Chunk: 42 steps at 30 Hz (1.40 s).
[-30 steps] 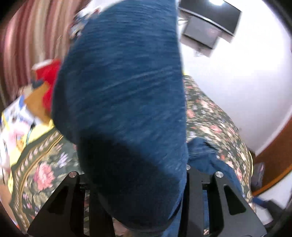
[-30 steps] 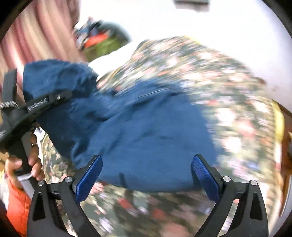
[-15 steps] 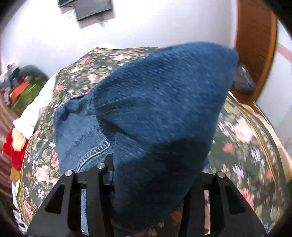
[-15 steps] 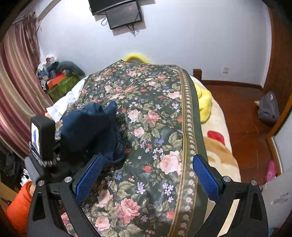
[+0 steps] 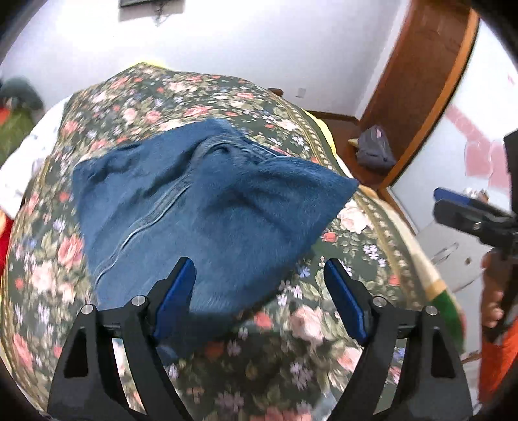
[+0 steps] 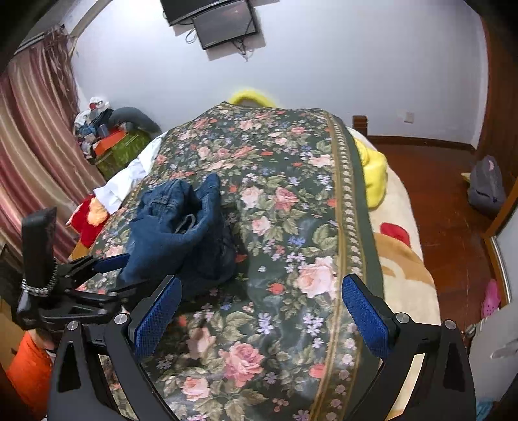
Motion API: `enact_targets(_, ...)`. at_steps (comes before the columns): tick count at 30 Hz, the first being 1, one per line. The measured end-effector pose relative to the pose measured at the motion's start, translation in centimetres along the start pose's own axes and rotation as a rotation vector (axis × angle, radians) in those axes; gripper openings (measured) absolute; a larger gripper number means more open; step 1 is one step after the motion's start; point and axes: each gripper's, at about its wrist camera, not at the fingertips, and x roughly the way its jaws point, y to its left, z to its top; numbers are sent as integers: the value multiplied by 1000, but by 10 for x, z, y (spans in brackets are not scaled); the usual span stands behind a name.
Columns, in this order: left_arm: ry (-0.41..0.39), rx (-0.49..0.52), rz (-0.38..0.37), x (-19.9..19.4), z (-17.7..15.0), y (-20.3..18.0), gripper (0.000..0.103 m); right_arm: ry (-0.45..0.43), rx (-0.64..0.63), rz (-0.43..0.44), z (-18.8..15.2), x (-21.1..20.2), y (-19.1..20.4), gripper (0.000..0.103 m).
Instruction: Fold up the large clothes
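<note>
Jeans point(image 5: 200, 207), dark blue denim, lie bunched on the floral bedspread point(image 5: 353, 226), filling the centre-left of the left wrist view; a seam line runs diagonally across the cloth and one corner sticks out to the right. In the right wrist view the same jeans point(image 6: 181, 233) sit left of centre as a crumpled heap, w/ a waistband or pocket opening showing on top. Left gripper point(image 5: 259, 294) at lower centre of its frame: jaws spread wide, blue pads apart, nothing pinched btwn them; the denim's near edge lies just beyond and partly behind the left pad. Seen from the right wrist view, the left gripper point(image 6: 106, 275) is at lower left, just beside the heap. Right gripper point(image 6: 260, 311) at lower centre, jaws wide apart, empty, over bare bedspread point(image 6: 291, 226) right of the jeans. Yellow blanket point(image 6: 375, 178) at the bed's right edge; TV point(image 6: 223, 22) on the wall, upper centre; striped curtain point(image 6: 29, 145) at left.
</note>
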Motion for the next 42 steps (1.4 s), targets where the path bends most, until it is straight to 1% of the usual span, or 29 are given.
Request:
enact_targets(2,-18,-54,-13,-21,-3,14,81,2,-10,27,4,2,10,99)
enact_targets(4,-36,-88,-1,-35,-7,27,82,1,-29,58,11,6,25,99)
enact_targets(8,-64,-135,100,-52,-12,65,82,10,-75,107,25,26,60,100)
enact_targets(10,-68,-158,154,-55,-14,84,82,38,-90,126,32,46,80,102)
enact_targets(12,-70,-176,178,-56,-16,98,82,61,-102,137,36,63,92,102)
enact_targets(14,-64,-198,200,-53,-21,114,82,100,-135,120,39,88,104,102)
enact_targets(15,-59,-208,204,-51,-22,118,82,118,-145,97,39,99,106,102)
enact_targets(16,-52,-222,206,-48,-24,123,82,142,-152,47,39,115,105,102)
enact_targets(17,-44,-236,198,-45,-26,129,82,157,-147,17,38,123,101,102)
enact_targets(18,-37,-248,187,-42,-28,134,82,176,-130,6,35,132,94,103)
enact_targets(20,-26,-270,170,-35,-32,142,82,217,-15,88,28,145,68,103)
enact_targets(22,-18,-285,162,-28,-34,147,82,265,69,147,20,155,45,103)
enact_targets(25,10,-310,141,-15,-35,152,82,302,121,164,2,165,23,103)
enact_targets(28,30,-335,92,-3,-37,153,82,334,145,200,-8,167,12,103)
enact_targets(30,43,-351,59,5,-40,155,82,356,155,212,-11,166,9,103)
enact_targets(33,71,-381,14,20,-44,159,82,405,162,229,-6,165,12,103)
enact_targets(35,69,-419,-1,27,-45,164,83,427,127,226,5,169,17,103)
enact_targets(37,65,-465,-28,33,-44,173,87,430,81,229,19,174,27,103)
enact_targets(41,89,-595,-165,51,-43,193,87,441,46,263,38,192,39,103)
enact_targets(42,90,-612,-184,55,-42,195,89,449,42,275,42,199,41,103)
